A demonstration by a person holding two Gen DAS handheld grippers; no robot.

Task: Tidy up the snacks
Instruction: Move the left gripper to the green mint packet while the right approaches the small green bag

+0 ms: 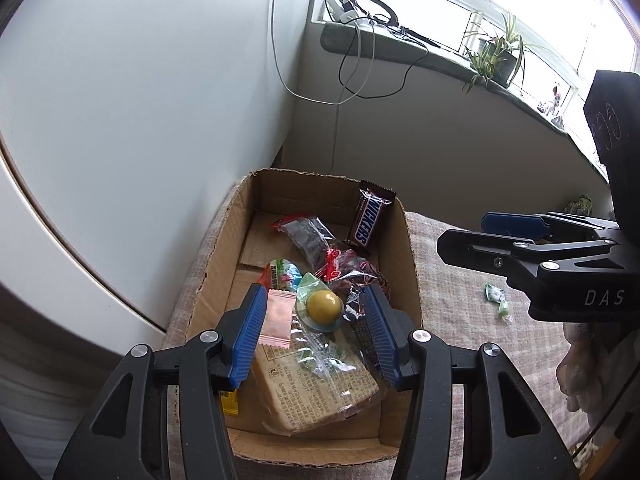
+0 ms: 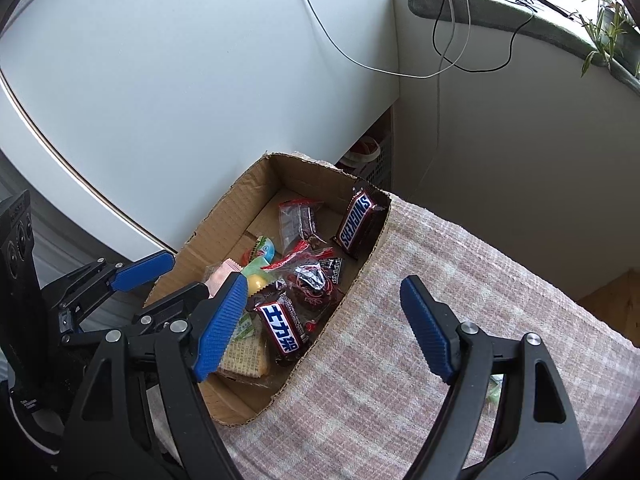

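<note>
Several wrapped snacks lie heaped just under the left gripper point(image 1: 316, 332), whose blue pads stand parted over the cardboard box point(image 1: 412, 264) with nothing pressed between them. Directly between and below its tips sits a clear packet holding a yellow ball candy point(image 1: 323, 306), on top of a flat cracker pack point(image 1: 320, 384); a pink sachet point(image 1: 276, 318) lies against its left pad. These look light and crinkly, and the film likely slips, so a pinch across a sealed edge or the flat sides should hold better than on the round candy. The crackers seem brittle and call for a gentle squeeze. Farther ahead the Snickers bar point(image 1: 370, 216) leans on the far right wall, firm enough to take across its width.

Tilted downward, the right gripper point(image 2: 320, 320) hangs wide and empty, its left pad over the box's near corner, its right pad over the checked cloth point(image 2: 460, 248). A small green candy point(image 1: 496, 298) lies loose on the cloth beyond the box, still to be gathered.
</note>
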